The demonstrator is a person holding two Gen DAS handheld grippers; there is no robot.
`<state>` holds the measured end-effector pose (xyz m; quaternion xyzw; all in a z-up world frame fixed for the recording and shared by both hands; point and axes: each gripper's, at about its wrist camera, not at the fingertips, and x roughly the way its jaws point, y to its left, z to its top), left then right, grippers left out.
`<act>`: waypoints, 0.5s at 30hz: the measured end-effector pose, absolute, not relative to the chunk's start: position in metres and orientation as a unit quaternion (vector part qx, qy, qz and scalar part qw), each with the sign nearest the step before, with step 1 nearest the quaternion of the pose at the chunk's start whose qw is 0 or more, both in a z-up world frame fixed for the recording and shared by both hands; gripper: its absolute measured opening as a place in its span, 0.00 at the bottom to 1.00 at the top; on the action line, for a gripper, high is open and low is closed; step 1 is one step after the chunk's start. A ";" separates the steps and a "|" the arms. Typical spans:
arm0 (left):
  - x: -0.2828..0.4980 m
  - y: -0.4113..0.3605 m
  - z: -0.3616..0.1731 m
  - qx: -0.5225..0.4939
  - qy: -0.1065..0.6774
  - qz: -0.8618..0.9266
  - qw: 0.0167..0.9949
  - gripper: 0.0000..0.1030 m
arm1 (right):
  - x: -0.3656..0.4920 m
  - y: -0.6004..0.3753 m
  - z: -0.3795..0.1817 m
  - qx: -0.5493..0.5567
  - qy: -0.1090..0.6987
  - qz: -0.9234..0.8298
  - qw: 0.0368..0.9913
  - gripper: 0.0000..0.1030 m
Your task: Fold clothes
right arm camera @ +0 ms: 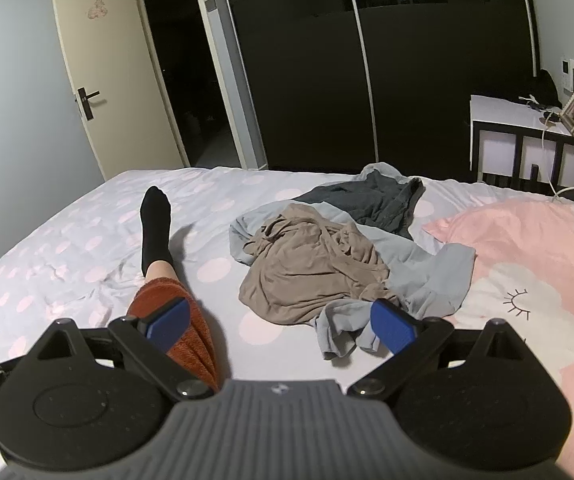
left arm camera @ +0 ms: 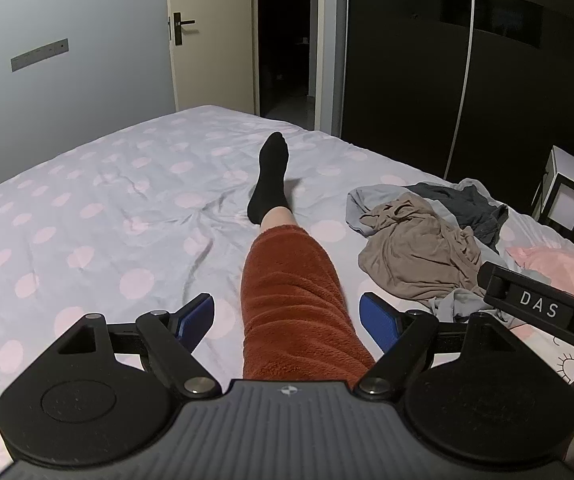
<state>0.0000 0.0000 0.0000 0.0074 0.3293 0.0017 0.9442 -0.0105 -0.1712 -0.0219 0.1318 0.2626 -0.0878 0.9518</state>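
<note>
Clothes (right arm camera: 327,256) lie in a crumpled heap on the spotted bedsheet (right arm camera: 67,248), to the right of your outstretched leg (left arm camera: 291,300); a tan garment (right arm camera: 311,264) sits on top of the heap, a pale blue one (right arm camera: 427,268) spreads beneath it, a dark grey one (right arm camera: 371,200) lies at the heap's far side; a pink pillow (right arm camera: 527,248) is just right of the heap; your left gripper (left arm camera: 287,316) hangs released above the leg, jaws spread, holding nothing; your right gripper (right arm camera: 283,320) is likewise released, its right finger over the heap's near edge, whether touching I cannot tell.
</note>
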 end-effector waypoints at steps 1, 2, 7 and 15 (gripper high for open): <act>0.000 0.000 0.000 0.008 0.329 0.002 0.944 0.92 | -0.010 -0.171 -0.021 0.132 0.263 -0.088 0.952 0.95; 0.000 0.000 0.000 0.008 0.329 0.002 0.944 0.92 | -0.010 -0.171 -0.021 0.133 0.263 -0.088 0.951 0.95; -0.001 0.001 0.001 0.010 0.329 0.002 0.944 0.92 | -0.010 -0.170 -0.017 0.136 0.266 -0.087 0.950 0.95; -0.003 0.003 0.003 0.012 0.329 0.003 0.944 0.92 | -0.009 -0.170 -0.023 0.135 0.267 -0.080 0.951 0.95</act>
